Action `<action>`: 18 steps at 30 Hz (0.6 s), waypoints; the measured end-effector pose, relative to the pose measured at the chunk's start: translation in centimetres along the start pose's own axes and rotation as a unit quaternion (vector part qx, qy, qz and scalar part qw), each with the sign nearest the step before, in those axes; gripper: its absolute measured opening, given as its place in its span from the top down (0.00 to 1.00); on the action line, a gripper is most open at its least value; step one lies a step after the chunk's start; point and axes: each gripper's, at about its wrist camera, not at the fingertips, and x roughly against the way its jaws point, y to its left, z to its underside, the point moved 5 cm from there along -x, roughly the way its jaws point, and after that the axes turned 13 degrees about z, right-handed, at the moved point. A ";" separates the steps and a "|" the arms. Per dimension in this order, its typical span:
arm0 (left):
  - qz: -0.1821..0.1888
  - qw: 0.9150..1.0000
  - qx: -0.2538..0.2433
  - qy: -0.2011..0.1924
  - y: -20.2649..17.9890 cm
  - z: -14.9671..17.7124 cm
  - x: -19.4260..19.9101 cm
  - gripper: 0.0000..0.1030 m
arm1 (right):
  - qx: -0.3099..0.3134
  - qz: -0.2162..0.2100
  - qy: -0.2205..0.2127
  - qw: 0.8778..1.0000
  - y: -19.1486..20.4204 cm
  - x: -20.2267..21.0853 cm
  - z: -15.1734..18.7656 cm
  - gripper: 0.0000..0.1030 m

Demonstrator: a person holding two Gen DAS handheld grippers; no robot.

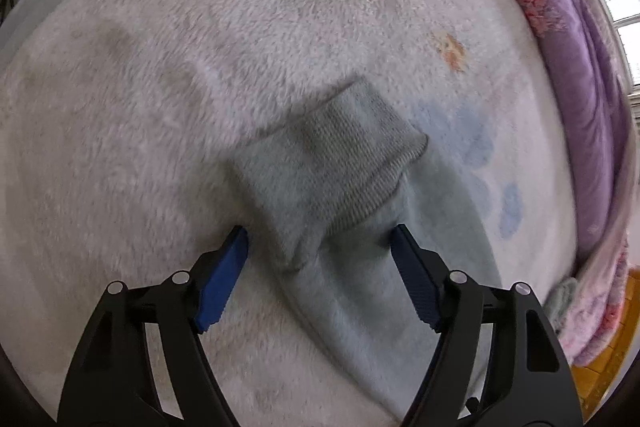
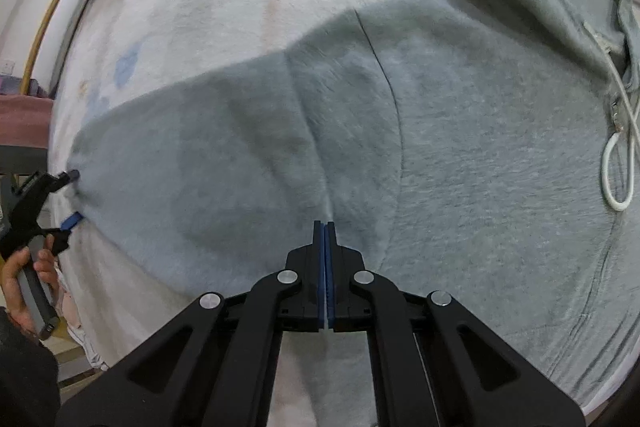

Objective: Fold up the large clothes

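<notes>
Grey sweatshirt (image 2: 360, 147) lies flat on the bed (image 1: 200, 27). Your right gripper (image 2: 325, 227) is pinching its fabric; left gripper (image 1: 320, 247) is spread around the sleeve (image 1: 340, 267) near the cuff (image 1: 360, 163). Clamp squarely before lifting.

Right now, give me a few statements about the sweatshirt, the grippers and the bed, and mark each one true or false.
1. The left gripper straddles the ribbed cuff of the grey sweatshirt's sleeve. True.
2. The right gripper is wide open above the sweatshirt. False: its jaws are shut at a fold in the sweatshirt's fabric.
3. A white drawstring lies near the hood. True.
4. The sweatshirt lies on a bare wooden floor. False: it lies on a fluffy white blanket.
5. A purple quilt is bunched at the bed's edge. True.
</notes>
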 end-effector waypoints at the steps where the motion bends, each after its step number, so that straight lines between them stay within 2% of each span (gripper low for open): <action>1: -0.015 1.000 -0.006 -0.002 -0.2 -0.2 -0.1 0.40 | -0.001 -0.004 0.008 1.000 -0.1 -0.5 -0.1 1.00; 2: -0.032 0.999 -0.016 -0.002 -0.3 -0.4 -0.1 0.44 | -0.004 -0.009 0.017 1.000 -0.1 -0.9 -0.4 0.99; 4: -0.034 0.999 -0.037 -0.007 -1.0 -0.5 0.1 0.66 | -0.011 -0.011 0.028 0.999 -0.2 -1.6 -0.6 0.99; 7: -0.031 0.997 -0.063 -0.012 -2.2 0.0 0.3 0.83 | -0.017 -0.012 0.044 0.999 -0.4 -2.1 -1.0 1.00; 10: -0.006 0.996 -0.083 -0.035 -4.3 0.2 2.3 0.85 | -0.005 -0.016 0.049 0.999 -0.6 -2.1 -1.4 1.00; 13: 0.024 0.991 -0.115 -0.070 -8.2 1.7 6.2 0.85 | -0.003 -0.036 0.059 0.998 -1.2 -2.0 -1.6 1.00; 15: 0.037 0.983 -0.152 -0.091 -11.7 3.6 8.7 0.85 | -0.015 -0.068 0.064 0.996 -2.3 -1.3 -1.9 1.00; 18: 0.069 0.964 -0.225 -0.122 -19.3 8.2 12.4 0.85 | -0.028 -0.105 0.041 0.993 -5.1 1.2 -1.8 0.99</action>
